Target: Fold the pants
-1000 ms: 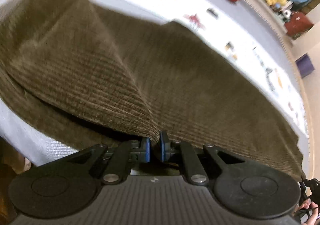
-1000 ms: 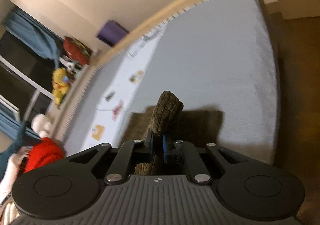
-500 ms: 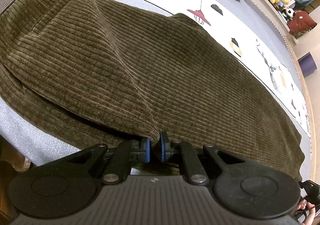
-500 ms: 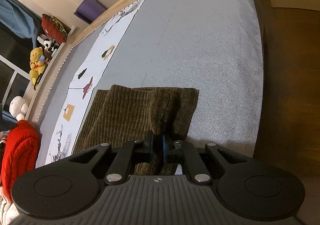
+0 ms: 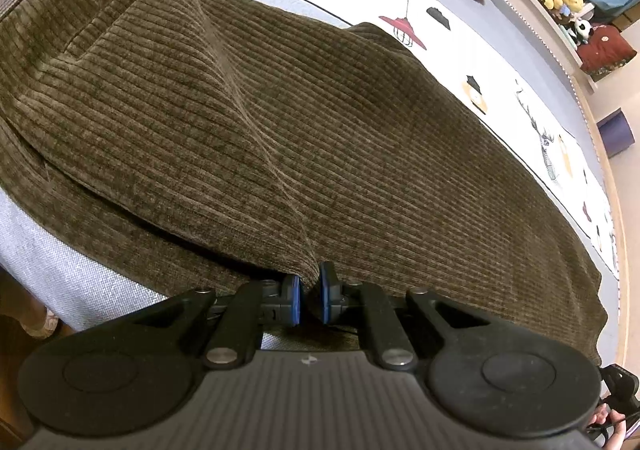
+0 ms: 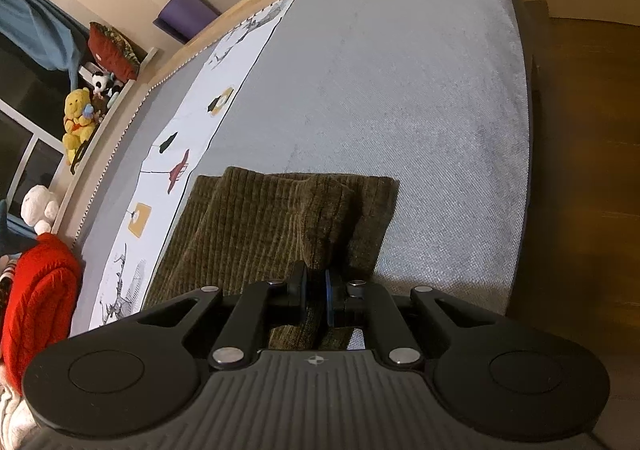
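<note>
Your left gripper (image 5: 309, 296) and right gripper (image 6: 316, 292) are each clamped on a pinched fold of the olive-brown corduroy pants (image 5: 320, 129), which lie spread on the grey fabric bed (image 6: 400, 89).

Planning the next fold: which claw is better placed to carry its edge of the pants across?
Left, probably. The left claw pinches a raised fold with the broad pants ahead; the right claw grips near their end.
</note>
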Action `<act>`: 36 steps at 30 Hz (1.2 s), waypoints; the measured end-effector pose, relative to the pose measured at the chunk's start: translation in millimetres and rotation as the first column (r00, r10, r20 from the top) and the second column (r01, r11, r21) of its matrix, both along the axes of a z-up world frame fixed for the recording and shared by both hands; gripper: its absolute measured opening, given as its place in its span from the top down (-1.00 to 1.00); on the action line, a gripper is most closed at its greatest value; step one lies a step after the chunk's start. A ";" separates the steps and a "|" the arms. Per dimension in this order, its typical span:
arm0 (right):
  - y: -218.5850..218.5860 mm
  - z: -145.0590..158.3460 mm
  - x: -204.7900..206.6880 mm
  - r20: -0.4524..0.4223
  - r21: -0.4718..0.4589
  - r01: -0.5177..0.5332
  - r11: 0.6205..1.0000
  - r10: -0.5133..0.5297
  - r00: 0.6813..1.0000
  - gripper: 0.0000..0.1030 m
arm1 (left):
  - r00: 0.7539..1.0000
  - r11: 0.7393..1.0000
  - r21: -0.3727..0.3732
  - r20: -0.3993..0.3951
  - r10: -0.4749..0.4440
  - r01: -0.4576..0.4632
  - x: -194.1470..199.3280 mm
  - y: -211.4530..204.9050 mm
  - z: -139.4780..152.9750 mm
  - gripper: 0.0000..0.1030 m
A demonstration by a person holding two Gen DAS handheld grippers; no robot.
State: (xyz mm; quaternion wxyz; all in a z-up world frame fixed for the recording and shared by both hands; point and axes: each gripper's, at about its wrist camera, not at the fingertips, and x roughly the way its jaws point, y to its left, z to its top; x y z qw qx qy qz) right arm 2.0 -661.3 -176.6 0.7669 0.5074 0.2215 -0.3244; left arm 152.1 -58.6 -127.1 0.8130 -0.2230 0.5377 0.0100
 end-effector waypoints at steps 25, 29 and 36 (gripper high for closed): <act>-7.2 -1.5 -6.3 -0.012 0.010 -0.029 1.000 0.029 0.999 0.83 | 1.000 1.000 -0.016 0.005 -0.023 0.023 -4.7 2.5 -2.7 0.79; -6.3 1.9 -16.8 0.017 0.055 0.014 0.998 -0.015 1.000 0.81 | 1.000 0.999 -0.037 -0.002 -0.017 0.016 -3.9 4.9 1.1 0.79; 1.7 15.0 -8.7 -0.013 -0.051 -0.015 0.999 0.014 1.000 0.83 | 0.999 0.999 -0.023 0.009 -0.045 0.045 -2.7 5.3 6.9 0.78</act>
